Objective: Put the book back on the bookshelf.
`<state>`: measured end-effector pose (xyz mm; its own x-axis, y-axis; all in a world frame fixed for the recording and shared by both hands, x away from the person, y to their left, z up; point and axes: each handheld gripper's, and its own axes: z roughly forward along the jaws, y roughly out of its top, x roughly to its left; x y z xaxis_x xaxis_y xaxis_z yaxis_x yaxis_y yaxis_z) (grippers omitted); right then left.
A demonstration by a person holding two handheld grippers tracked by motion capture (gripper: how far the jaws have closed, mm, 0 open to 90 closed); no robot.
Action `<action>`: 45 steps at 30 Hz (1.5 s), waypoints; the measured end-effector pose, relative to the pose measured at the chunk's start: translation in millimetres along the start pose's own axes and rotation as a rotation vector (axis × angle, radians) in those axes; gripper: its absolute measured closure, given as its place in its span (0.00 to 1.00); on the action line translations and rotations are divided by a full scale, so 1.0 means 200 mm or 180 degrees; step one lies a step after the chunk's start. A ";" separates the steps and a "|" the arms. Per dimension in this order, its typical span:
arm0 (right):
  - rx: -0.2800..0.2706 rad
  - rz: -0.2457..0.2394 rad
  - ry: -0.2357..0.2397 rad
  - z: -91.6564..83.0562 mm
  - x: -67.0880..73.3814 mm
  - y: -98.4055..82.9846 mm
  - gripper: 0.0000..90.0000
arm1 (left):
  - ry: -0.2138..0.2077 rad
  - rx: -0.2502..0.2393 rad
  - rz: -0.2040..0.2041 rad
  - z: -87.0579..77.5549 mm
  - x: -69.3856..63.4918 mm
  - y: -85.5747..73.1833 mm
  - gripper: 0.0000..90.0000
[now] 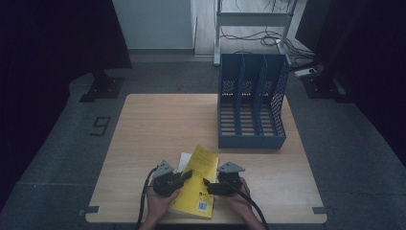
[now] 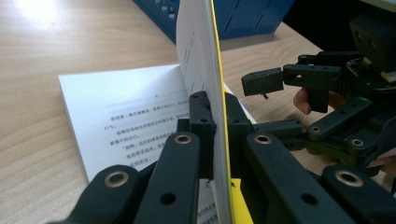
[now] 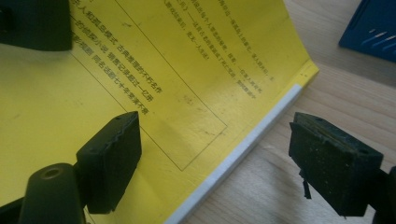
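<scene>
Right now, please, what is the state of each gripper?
Left gripper: closed on the lifted yellow paper cover of the book.
Right gripper: open, holding nothing.

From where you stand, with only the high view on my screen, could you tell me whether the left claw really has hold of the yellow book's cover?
Observer: Yes. The left claw is shut on the yellow cover, lifted upright with a few pages.
Operator: Thank you. Is anything printed underneath?
Observer: The exposed white page carries lines of printed text.
Operator: And is the right claw gripping?
Observer: No. The right claw stands open, one pad over the cover, the other over the table past the book's edge.
</scene>
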<state>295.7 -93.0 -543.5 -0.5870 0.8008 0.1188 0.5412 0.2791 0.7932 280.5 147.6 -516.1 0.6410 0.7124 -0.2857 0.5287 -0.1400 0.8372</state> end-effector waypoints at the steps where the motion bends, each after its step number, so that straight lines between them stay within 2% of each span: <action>1: 0.0006 -0.0005 -0.0023 -0.01 0.00 0.00 0.19 | 0.0002 -0.0011 0.0007 0.00 0.00 0.00 0.96; 7: -0.0010 0.0027 0.0010 -0.03 -0.02 0.01 0.19 | -0.0016 -0.0067 0.0013 -0.02 -0.01 0.01 0.96; 14: -0.0164 0.0034 0.0028 -0.08 -0.03 0.03 0.20 | -0.0054 -0.0127 0.0010 -0.03 -0.02 0.01 0.96; 24: -0.0282 0.0186 0.0096 -0.13 -0.09 0.05 0.20 | -0.0108 -0.0192 0.0078 -0.08 -0.03 0.04 0.96; 36: -0.0310 0.0170 0.0193 -0.13 -0.08 0.05 0.20 | -0.0192 -0.0221 0.0127 -0.11 -0.03 0.06 0.96; 45: -0.0361 0.0156 0.0275 -0.14 -0.08 0.05 0.19 | -0.0238 -0.0307 0.0139 -0.16 -0.04 0.09 0.96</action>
<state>293.9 -116.8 -520.4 -0.6138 0.7621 0.2062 0.5020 0.1751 0.8470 267.0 161.8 -483.2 0.7038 0.6534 -0.2789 0.4456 -0.1003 0.8896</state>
